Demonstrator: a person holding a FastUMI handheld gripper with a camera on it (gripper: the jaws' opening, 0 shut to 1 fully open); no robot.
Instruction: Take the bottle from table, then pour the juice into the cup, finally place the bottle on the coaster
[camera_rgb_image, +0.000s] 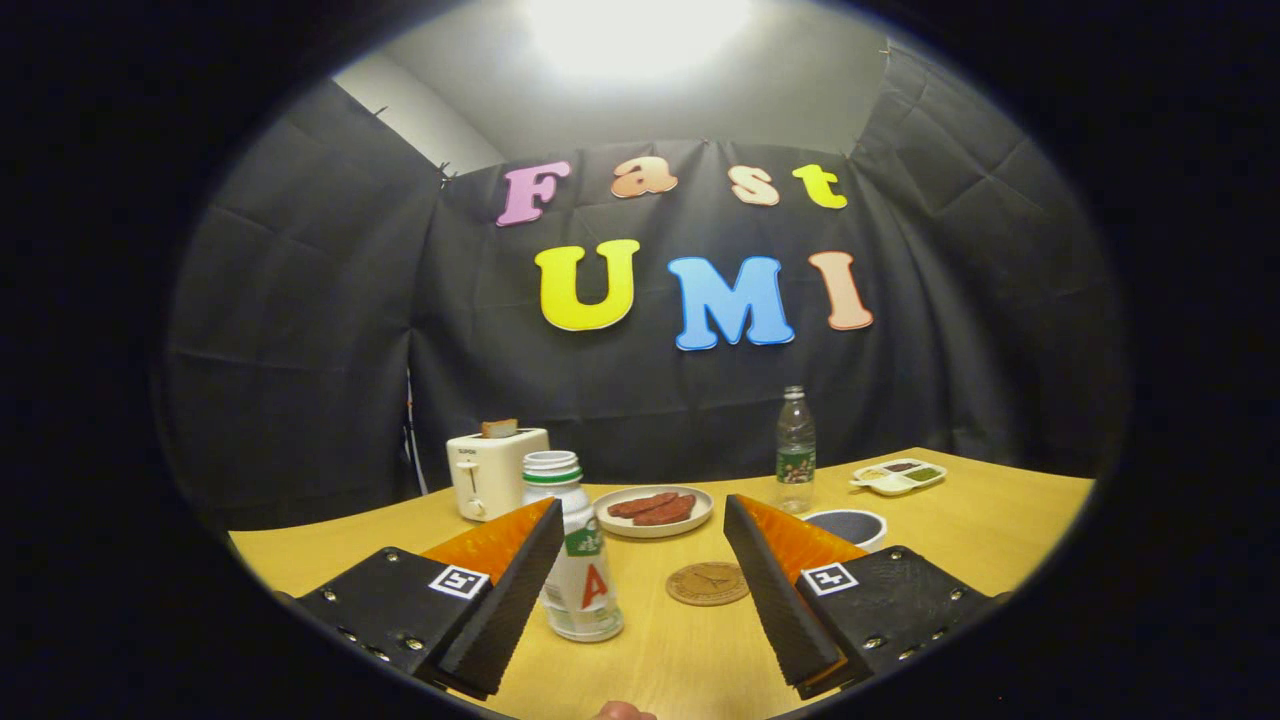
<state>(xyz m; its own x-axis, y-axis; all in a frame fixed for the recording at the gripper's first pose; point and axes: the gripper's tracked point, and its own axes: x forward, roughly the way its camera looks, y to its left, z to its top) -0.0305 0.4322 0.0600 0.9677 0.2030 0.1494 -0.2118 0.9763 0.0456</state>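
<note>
Two fingers of the gripper (640, 560) stand wide apart, grasping nothing. The bottle (578, 555) stands upright, uncapped, against the left finger's inner side. The coaster (707, 583) lies between the fingers; the cup (848, 524) lies beyond the right finger.

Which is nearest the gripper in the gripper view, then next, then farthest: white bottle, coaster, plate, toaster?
The gripper is open.
1. White bottle: beside the left finger, inside the gap.
2. Coaster: just ahead, between the fingers.
3. Plate: beyond the coaster, holding sausages.
4. Toaster: farthest, back left by the wall.
</note>
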